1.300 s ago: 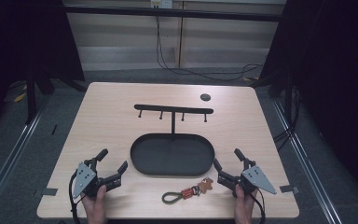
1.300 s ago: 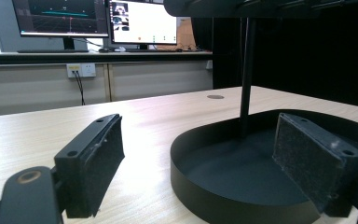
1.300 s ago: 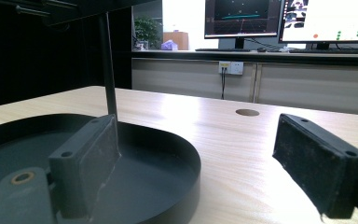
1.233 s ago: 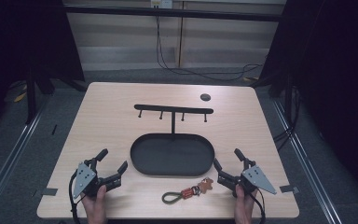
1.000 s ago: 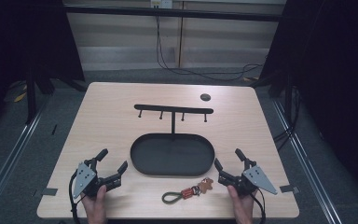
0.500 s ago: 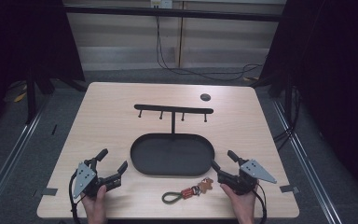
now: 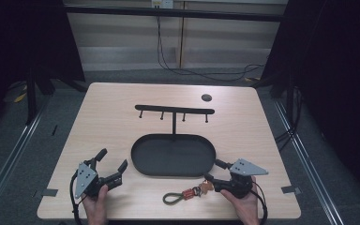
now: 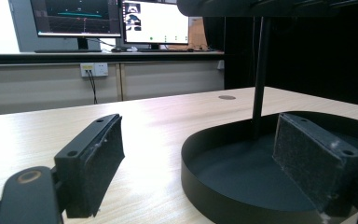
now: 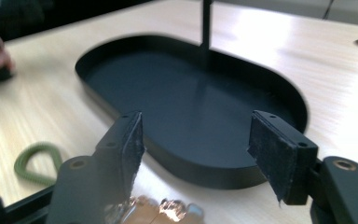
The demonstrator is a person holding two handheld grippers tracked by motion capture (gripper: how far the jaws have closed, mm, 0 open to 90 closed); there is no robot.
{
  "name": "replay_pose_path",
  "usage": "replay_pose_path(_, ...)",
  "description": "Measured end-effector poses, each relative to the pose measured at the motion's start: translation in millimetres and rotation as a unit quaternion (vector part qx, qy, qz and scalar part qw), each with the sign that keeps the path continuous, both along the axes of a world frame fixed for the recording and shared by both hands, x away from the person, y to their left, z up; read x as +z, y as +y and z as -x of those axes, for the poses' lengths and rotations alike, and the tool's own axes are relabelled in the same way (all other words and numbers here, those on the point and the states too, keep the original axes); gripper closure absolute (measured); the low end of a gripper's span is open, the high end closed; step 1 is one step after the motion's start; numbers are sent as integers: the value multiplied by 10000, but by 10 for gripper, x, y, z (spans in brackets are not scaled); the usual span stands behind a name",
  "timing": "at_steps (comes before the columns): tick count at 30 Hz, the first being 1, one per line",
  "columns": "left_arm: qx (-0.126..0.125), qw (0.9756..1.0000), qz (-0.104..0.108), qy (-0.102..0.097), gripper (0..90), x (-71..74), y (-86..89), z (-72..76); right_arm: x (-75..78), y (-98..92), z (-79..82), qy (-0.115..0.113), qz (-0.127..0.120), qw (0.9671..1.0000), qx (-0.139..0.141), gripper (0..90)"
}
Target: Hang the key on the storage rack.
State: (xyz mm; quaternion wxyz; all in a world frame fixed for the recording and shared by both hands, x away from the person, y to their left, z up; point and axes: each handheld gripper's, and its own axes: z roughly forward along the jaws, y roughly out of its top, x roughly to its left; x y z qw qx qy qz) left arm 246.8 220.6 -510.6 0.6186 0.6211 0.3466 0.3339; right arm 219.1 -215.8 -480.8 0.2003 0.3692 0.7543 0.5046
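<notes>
On the pale wooden tabletop (image 7: pixel 117 122), a keychain (image 7: pixel 187 193) with a green cord loop and a copper-coloured charm lies at about six o'clock of the black oval tray (image 7: pixel 143 164), close to the near edge. The right gripper (image 7: pixel 212 171) sits just at the keychain's three o'clock end, its jaws apart and having just been closing; in the right gripper view the charm (image 9: pixel 161 210) shows low between and below the pads, not pressed by them, and the green loop (image 9: pixel 35 163) lies off at nine o'clock. The left gripper (image 7: pixel 112 159) rests at the tray's eight o'clock, jaws standing wide with nothing between them. A thin post rises from the tray's far side to a black hook bar (image 7: pixel 174 109) at twelve o'clock.
</notes>
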Motion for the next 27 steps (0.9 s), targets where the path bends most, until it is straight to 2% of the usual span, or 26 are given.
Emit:
replay_pose_path(2,2,10000,0,-1,158,0,0,0,13,45,-14,112,54,9998,150,342)
replay_pose_path(4,2,10000,0,-2,158,0,0,0,34,90,-40,406,78,9989,220,404)
replay_pose_path(5,1,10000,1,-1,158,0,0,0,43,137,-74,646,168,9971,355,426)
replay_pose_path(6,1,10000,-1,0,158,0,0,0,43,137,-74,646,168,9971,355,426)
replay_pose_path(7,1,10000,-1,-1,158,0,0,0,50,200,-98,811,363,9950,461,452)
replay_pose_path(9,1,10000,-1,-2,158,0,0,0,51,224,-103,847,434,9941,511,457)
replay_pose_path(13,1,10000,1,-1,159,0,0,0,78,352,-135,1016,619,9892,850,471)
replay_pose_path(17,-5,10000,9,-7,159,-1,0,0,115,346,-180,1137,698,9882,752,466)
replay_pose_path(19,-15,10000,8,-5,159,-1,1,1,136,335,-207,1236,731,9863,817,467)
replay_pose_path(21,-16,10000,2,1,158,0,2,1,145,364,-209,1317,846,9837,885,473)
replay_pose_path(24,-18,10000,6,2,159,0,1,1,139,452,-217,1420,1054,9779,1113,491)
replay_pose_path(25,-16,10000,5,0,159,0,1,1,132,506,-234,1475,1031,9749,1310,490)
replay_pose_path(27,-20,10000,6,2,158,0,1,2,133,534,-234,1469,1063,9737,1376,508)
